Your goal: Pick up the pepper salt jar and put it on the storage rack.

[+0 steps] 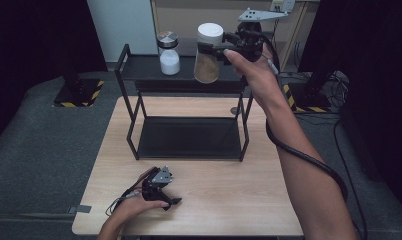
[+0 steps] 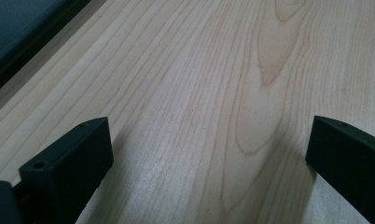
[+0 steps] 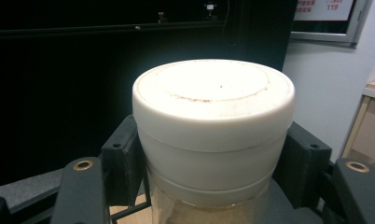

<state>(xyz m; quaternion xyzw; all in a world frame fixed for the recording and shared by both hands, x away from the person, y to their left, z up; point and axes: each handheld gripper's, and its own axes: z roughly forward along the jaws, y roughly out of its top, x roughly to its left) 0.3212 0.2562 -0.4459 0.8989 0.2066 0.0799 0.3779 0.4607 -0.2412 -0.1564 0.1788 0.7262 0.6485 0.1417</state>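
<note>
A clear jar of brown powder (image 1: pixel 207 55) with a white lid (image 3: pixel 213 100) hangs in the air over the right part of the black rack's top shelf (image 1: pixel 139 70). My right gripper (image 1: pixel 213 49) is shut on it just under the lid, one black jaw on each side (image 3: pixel 212 163). A smaller jar of white powder with a silver lid (image 1: pixel 169 54) stands on the top shelf to its left. My left gripper (image 1: pixel 172 201) rests low on the wooden table (image 1: pixel 229 195) near the front left, its jaws wide open over bare wood (image 2: pixel 209 154).
The rack's lower shelf (image 1: pixel 189 137) sits on the table's far half. A black cable (image 1: pixel 309 160) trails along the right forearm. Grey floor surrounds the table, with yellow-and-black striped bases (image 1: pixel 79 95) behind it.
</note>
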